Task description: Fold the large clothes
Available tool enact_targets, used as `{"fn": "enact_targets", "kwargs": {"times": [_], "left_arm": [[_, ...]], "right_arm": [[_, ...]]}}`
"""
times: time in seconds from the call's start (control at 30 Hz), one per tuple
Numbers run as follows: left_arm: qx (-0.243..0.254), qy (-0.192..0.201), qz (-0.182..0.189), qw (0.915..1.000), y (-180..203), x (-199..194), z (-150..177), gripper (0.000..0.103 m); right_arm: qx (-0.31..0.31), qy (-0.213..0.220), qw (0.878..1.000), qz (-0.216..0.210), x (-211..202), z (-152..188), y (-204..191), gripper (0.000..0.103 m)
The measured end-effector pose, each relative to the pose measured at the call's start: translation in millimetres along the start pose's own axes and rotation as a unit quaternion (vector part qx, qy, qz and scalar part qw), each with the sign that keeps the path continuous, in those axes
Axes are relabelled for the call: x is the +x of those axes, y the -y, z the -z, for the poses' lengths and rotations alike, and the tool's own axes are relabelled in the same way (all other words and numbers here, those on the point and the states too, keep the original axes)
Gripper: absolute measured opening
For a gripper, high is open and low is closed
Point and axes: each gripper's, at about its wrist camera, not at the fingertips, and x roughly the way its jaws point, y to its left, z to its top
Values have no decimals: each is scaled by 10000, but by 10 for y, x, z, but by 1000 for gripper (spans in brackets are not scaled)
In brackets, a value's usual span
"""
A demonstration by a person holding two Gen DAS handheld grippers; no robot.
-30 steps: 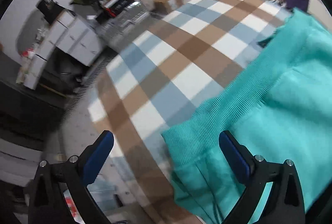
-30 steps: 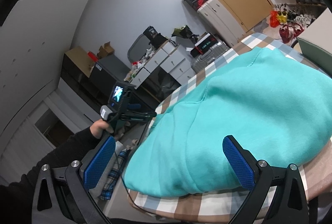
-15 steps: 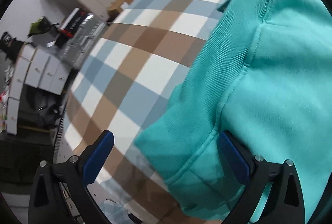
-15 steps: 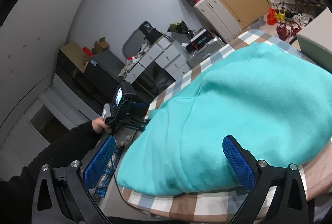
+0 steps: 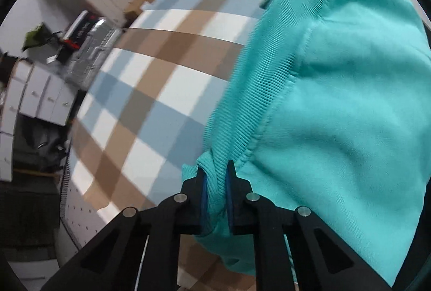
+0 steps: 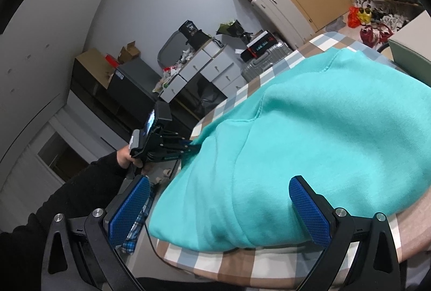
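The left hand-held gripper (image 5: 215, 183) pinches the ribbed hem of the teal sweatshirt (image 5: 336, 102), which lies on the checked surface (image 5: 161, 62); the right hand-held gripper (image 6: 218, 207) hovers wide apart above it

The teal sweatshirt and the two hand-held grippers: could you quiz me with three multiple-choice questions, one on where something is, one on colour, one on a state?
1. Which part of the sweatshirt does the left hand-held gripper pinch?
A. the ribbed hem
B. a hood
C. a pocket

2. What colours is the checked tablecloth?
A. red and black
B. brown, blue and white
C. green and yellow

3. How does the right hand-held gripper stand?
A. shut on the cloth
B. open
C. holding a box

Answers: 1 A, ribbed knit sits between the closed blue pads; 2 B, those checks show beside the sweatshirt; 3 B, its pads stand wide apart with the sweatshirt seen between them.
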Motion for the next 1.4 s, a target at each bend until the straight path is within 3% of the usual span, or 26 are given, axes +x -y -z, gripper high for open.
{"fn": "enact_targets", "kwargs": {"times": [0.1, 0.23, 0.3, 0.37, 0.43, 0.47, 0.57, 0.6, 0.67, 0.7, 0.77, 0.83, 0.87, 0.9, 0.97, 1.07, 1.13, 1.23, 1.3, 1.4], "left_arm": [[-212, 61, -360, 9991, -89, -95, 15, 7], [-924, 214, -440, 9945, -296, -81, 62, 8], [-1075, 55, -623, 9922, -249, 33, 89, 25], [-996, -137, -1138, 9884, -197, 133, 98, 44], [-1045, -269, -1462, 9834, -203, 145, 159, 52], [-1239, -287, -1394, 9820, -269, 118, 207, 52], [-2063, -156, -745, 9755, -434, -85, 436, 53], [-2360, -125, -552, 9701, -464, -139, 508, 53], [-3186, 75, 150, 9477, -487, -314, 706, 53], [-3376, 197, 356, 9404, -456, -373, 745, 53], [-3604, 682, 911, 9258, -244, -602, 802, 53], [-3509, 1126, 1349, 9198, 67, -789, 774, 56], [-3425, 1253, 1507, 9189, 210, -840, 756, 68], [-3330, 1323, 1592, 9199, 354, -858, 717, 76], [-3283, 1369, 1620, 9204, 641, -804, 607, 76], [-3597, 1150, 1736, 9095, 766, -502, 473, 76], [-4045, 1019, 1816, 8905, 759, -247, 519, 76], [-4566, 1199, 1955, 8596, 679, -71, 693, 75], [-4532, 1406, 1889, 8597, 652, -88, 734, 75], [-4402, 1490, 1800, 8670, 642, -82, 741, 75]], "right_arm": [[19, 31, 10000, -27, -18, 1, -4, 103], [37, 80, 10000, -42, -49, 8, 5, 103], [43, 85, 10000, -30, -57, 13, 9, 103], [52, 85, 9999, 10, -59, 13, 16, 103], [58, 60, 9999, 81, -50, 13, 27, 103], [53, 39, 9999, 151, -44, 16, 33, 103], [50, 0, 9998, 210, -42, 13, 31, 103], [40, 12, 9998, 210, -49, 14, 26, 103], [-24, 17, 9997, 231, -55, 21, 3, 103], [-91, 9, 9996, 260, -55, 28, -21, 103], [-225, 0, 9992, 327, -48, 33, -61, 103], [-338, 21, 9984, 459, -27, 29, -88, 103], [-428, 30, 9974, 580, -9, 20, -108, 103], [-578, 28, 9956, 736, 22, 6, -140, 103], [-1073, -114, 9871, 1186, 152, -68, -241, 103], [-1910, -230, 9677, 1631, 366, -273, -369, 103], [-2282, -599, 9491, 2088, 610, -428, -341, 103], [-2253, -1688, 9096, 3057, 1078, -605, 67, 101], [-2182, -2192, 8805, 3593, 1224, -660, 420, 101], [-1774, -2384, 8937, 3361, 1143, -764, 806, 102]]}}
